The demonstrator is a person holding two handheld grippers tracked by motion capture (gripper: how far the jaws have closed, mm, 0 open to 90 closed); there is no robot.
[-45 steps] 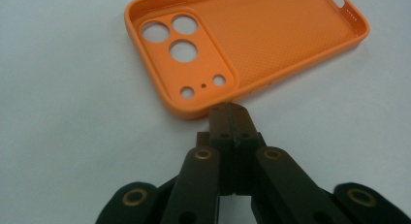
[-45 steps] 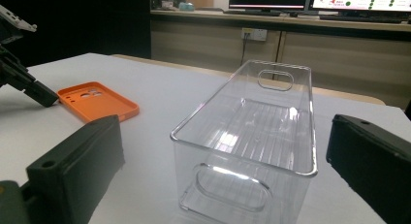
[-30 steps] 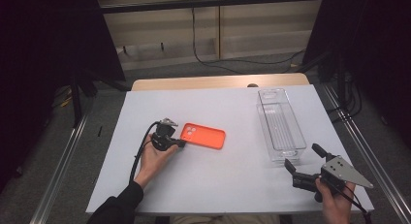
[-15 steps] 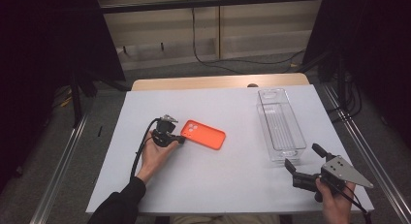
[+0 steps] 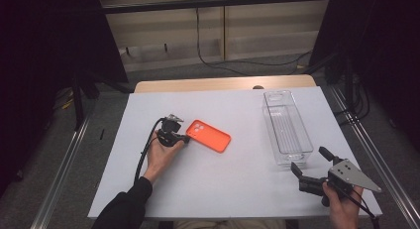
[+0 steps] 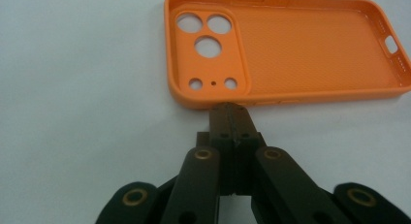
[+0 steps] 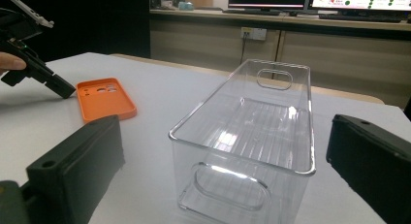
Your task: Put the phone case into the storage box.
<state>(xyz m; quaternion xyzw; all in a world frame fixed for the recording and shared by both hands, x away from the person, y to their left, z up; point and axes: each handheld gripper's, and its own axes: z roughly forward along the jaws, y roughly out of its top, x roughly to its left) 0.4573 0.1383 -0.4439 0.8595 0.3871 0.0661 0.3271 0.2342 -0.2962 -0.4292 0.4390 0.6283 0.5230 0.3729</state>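
An orange phone case [image 5: 213, 136] lies inside-up on the white table [image 5: 233, 189], camera cut-outs toward my left gripper [image 5: 185, 138]. In the left gripper view the jaws are shut together, and my left gripper [image 6: 230, 110] has its tip against the case's [image 6: 310, 49] near rim, nothing visibly pinched. A clear plastic bin [image 5: 286, 127] stands empty at the right. My right gripper [image 5: 310, 160] rests near the table's front right corner, open, pointing at the bin's near end. In the right gripper view my right gripper [image 7: 225, 151] has its wide jaws flanking the bin [image 7: 252, 122], apart from it.
Beyond the bin the right gripper view shows the case [image 7: 104, 100] and the left gripper [image 7: 63, 90] at far left. A wooden strip [image 5: 223, 84] borders the table's far edge, with cables on the floor behind. Metal rails run along both sides.
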